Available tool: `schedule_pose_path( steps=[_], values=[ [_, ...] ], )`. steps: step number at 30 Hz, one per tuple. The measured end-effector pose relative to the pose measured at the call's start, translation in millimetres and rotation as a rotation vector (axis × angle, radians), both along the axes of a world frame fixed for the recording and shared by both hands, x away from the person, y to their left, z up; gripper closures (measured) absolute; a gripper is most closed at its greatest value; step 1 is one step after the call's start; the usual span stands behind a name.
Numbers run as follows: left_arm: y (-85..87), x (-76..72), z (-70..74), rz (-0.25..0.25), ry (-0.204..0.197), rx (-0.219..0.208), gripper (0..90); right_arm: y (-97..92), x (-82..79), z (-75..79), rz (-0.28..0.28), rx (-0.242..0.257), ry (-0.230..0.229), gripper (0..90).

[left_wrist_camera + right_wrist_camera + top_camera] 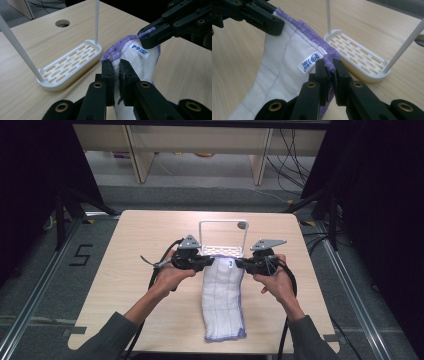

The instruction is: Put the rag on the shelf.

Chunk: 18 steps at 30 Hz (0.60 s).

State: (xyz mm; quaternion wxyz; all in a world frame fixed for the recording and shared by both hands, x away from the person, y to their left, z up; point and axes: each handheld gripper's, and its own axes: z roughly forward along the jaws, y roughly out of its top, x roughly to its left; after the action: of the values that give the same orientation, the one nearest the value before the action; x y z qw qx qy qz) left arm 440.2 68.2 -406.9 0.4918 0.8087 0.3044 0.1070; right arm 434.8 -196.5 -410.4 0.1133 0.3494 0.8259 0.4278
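The white cloth [224, 300] with the purple edge lies long on the middle of the tabletop [125, 270]. Its near end lies flat close to your side. Its far end is lifted up off the wood, and you hold it at its two far corners. A small white tag [139, 50] with blue marks sits near that far edge, closer to your right corner.

Your left hand-held gripper [117, 72] is closed on the left far corner of the cloth. In the left gripper view the white cloth is squeezed tight between the two black jaws. Your right hand-held gripper [331, 71] is closed on the right far corner. In the right gripper view the purple edge is pinched between its jaws, and the tag lies just beside them. In the high view your two grippers point toward each other, with the top of the cloth stretched between them.

Just behind the cloth stands a white rack [223, 251]. It has a flat base with many little slots and a thin white frame going up and over. The base sits on the tabletop, near the lifted edge of the cloth but not touching it. Near the top right of the frame there is a round hole [242, 225] in the tabletop.
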Motion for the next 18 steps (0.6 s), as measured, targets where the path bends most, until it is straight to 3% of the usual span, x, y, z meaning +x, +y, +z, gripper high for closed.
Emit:
schedule_pose_path(
  steps=[3, 7, 14, 18],
  values=[
    [2.3, -5.5, 11.0, -0.012, -0.007, -0.019, 83.6, 0.6, -3.4, 10.2, 0.016, -0.006, -0.029, 84.3],
    [2.8, -14.0, 25.2, -0.038, -0.032, 0.007, 83.5, 1.3, -10.2, 22.8, 0.017, -0.018, -0.069, 84.4],
    [5.6, -15.8, 53.9, -0.045, -0.048, 0.008, 83.6, 2.6, -14.8, 51.8, 0.019, -0.028, -0.073, 84.5],
    [9.9, -14.3, 75.7, -0.055, -0.052, -0.015, 83.7, 4.3, -12.4, 73.5, 0.027, -0.017, -0.084, 84.6]
  ],
)
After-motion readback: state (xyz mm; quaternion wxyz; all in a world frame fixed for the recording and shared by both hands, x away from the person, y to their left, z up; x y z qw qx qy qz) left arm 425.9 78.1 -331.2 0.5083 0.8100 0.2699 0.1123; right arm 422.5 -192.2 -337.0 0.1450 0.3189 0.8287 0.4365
